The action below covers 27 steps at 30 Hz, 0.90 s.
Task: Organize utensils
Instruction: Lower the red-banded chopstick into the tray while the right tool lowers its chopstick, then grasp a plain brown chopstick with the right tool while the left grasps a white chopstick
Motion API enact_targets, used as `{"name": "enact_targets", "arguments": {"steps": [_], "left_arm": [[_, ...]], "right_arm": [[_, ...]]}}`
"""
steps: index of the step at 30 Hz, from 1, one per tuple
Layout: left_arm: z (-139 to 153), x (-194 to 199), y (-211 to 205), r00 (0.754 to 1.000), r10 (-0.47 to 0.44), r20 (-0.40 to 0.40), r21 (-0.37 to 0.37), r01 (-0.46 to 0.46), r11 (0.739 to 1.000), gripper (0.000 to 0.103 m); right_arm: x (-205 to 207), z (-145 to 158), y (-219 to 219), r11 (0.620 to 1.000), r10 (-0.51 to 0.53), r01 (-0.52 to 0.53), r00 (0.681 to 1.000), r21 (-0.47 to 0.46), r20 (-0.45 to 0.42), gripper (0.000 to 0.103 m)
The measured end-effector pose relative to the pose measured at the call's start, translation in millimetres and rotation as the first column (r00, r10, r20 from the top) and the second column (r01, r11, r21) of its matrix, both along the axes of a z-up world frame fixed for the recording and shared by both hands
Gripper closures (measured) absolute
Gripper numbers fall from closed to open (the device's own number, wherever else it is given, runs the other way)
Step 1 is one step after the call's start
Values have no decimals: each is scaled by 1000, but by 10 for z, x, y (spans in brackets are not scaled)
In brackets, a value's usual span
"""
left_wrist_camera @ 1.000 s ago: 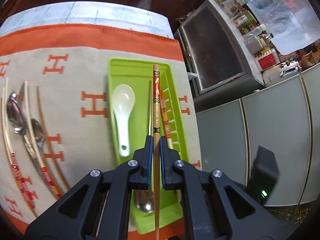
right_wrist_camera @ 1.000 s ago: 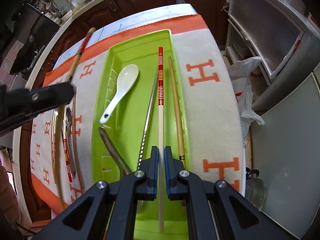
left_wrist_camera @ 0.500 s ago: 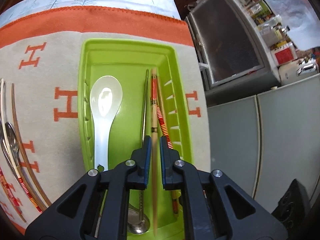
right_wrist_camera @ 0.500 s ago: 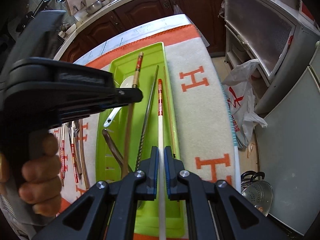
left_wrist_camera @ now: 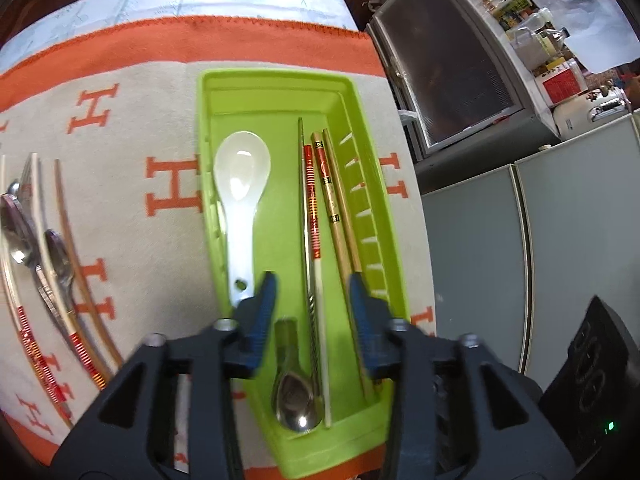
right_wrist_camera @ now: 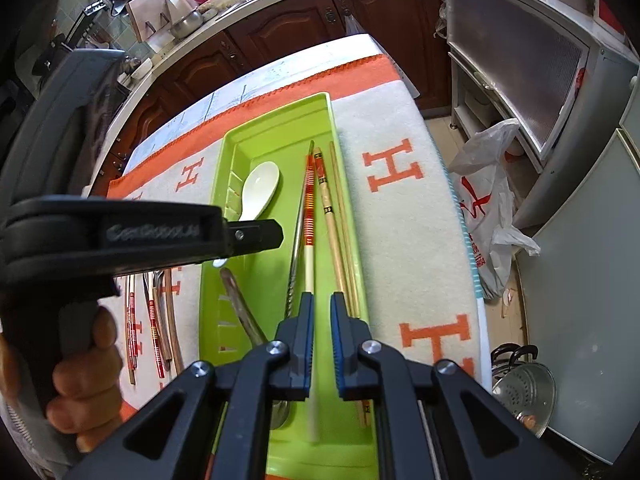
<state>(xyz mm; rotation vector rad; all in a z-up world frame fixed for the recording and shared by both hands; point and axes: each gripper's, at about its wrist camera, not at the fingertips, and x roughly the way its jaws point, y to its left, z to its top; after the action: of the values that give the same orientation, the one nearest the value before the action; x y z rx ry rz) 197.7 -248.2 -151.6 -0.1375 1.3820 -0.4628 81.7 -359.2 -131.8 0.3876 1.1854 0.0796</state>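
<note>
Utensils not yet sorted (left_wrist_camera: 60,256) lie at far left on the orange-and-beige blanket (left_wrist_camera: 120,128) that covers the desk (left_wrist_camera: 200,0): two metal spoons (left_wrist_camera: 16,232) and several chopsticks, some white with red bands (left_wrist_camera: 86,352) and some plain brown (left_wrist_camera: 76,256), all well apart from the tray. Moving right, the green tray (left_wrist_camera: 280,80) holds the sorted lot, all laid lengthwise. It has a white ceramic spoon (left_wrist_camera: 240,184) on its left side, then a metal spoon (left_wrist_camera: 298,400) at the near end. Next come a thin metal chopstick (left_wrist_camera: 305,208), a white red-banded chopstick (left_wrist_camera: 312,200), a printed wooden chopstick (left_wrist_camera: 328,184) and a plain wooden one (left_wrist_camera: 346,224), side by side toward the slotted right wall. The left tool (left_wrist_camera: 311,280) hangs over the near half of the tray. Its jaws are opening, wide apart, and the pads press on nothing; the chopsticks lie on the tray floor below the gap. A hand (right_wrist_camera: 80,392) grips its handle in the right wrist view. The right tool (right_wrist_camera: 320,300) is over the tray's near right part. Its jaws stand a narrow gap apart, and the white chopstick runs under that gap, seemingly not pinched. My read is roughly half done: six pieces are in and the left pile is yet to fetch. The matching red-banded and brown sticks should probably go next.
</note>
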Motion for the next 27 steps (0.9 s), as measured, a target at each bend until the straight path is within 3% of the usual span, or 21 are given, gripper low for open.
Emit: {"name": "enact_targets", "arguments": {"steps": [10, 15, 27], "left_arm": [[367, -338, 453, 992, -51, 112, 41, 46, 998, 64], [453, -535, 937, 987, -62, 148, 92, 49, 995, 64], [437, -586, 2058, 985, 72, 154, 105, -89, 990, 64]], "right_arm": [[-79, 106, 247, 999, 38, -38, 999, -25, 6, 95], [-123, 179, 423, 998, 66, -66, 998, -19, 13, 95], [-66, 314, 1055, 979, 203, -202, 979, -22, 16, 95]]}}
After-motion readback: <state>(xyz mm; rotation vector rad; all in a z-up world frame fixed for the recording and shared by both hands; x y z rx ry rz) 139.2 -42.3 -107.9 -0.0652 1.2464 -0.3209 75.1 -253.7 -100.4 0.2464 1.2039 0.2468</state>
